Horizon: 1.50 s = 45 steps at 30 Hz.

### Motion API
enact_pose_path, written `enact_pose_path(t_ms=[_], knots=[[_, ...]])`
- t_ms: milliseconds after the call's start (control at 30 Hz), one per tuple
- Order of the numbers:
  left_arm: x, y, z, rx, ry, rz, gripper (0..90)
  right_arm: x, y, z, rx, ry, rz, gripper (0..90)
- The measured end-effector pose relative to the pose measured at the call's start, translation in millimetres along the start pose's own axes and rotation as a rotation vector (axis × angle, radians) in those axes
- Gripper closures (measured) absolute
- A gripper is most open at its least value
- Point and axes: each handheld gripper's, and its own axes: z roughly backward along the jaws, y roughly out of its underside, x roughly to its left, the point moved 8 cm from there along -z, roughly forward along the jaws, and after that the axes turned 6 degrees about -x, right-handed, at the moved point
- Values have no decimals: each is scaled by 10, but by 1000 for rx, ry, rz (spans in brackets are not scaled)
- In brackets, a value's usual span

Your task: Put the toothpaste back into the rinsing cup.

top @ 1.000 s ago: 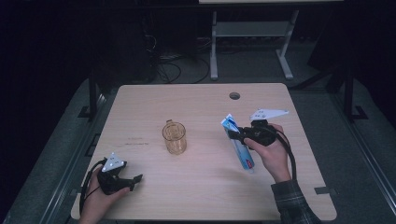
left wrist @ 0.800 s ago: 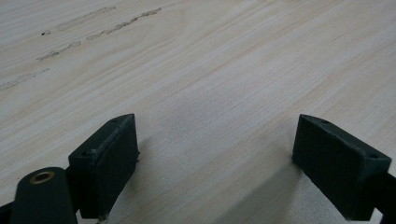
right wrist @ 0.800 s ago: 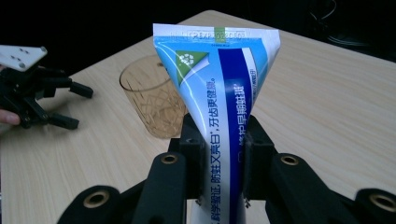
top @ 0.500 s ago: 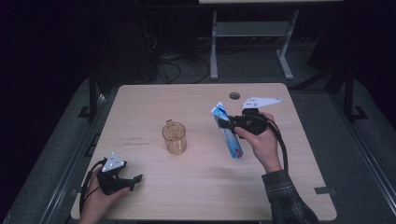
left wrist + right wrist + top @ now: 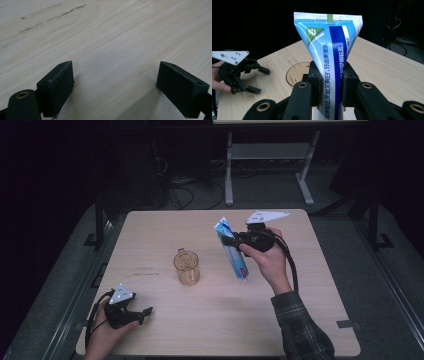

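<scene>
- My right tool (image 5: 239,239) is closed tight on a toothpaste tube (image 5: 232,251). I see its two black jaws pressing the tube from both sides in the right gripper view.
- The toothpaste tube (image 5: 331,57) is blue and white. Its flat sealed end points up and its cap end points down toward the tabletop (image 5: 160,227). It tilts a little.
- In the high view the tube is held above the right half of the tabletop, to the right of the cup.
- The see-through plastic cup (image 5: 186,267) stands upright near the middle of the tabletop. I cannot tell if anything is in it.
- My left tool (image 5: 144,315) rests low at the near left corner of the tabletop, well apart from the cup. Its jaws are wide open and hold nothing; I see bare wood between them in the left gripper view.
- There is a round hole (image 5: 297,72) in the tabletop past the tube.
</scene>
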Motion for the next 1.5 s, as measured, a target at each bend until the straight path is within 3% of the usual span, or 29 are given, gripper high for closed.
enact_pose_path(t_ms=[467,1167,1500], knots=[[-3,0,-1,-1,2,0,132,167,-276,-366,-5,-50,42,738],[-2,0,0,1,2,-3,132,363,-665,-778,-34,-81,76,736],[-5,1,2,3,6,-7,132,460,-744,-1043,-28,-98,91,735]])
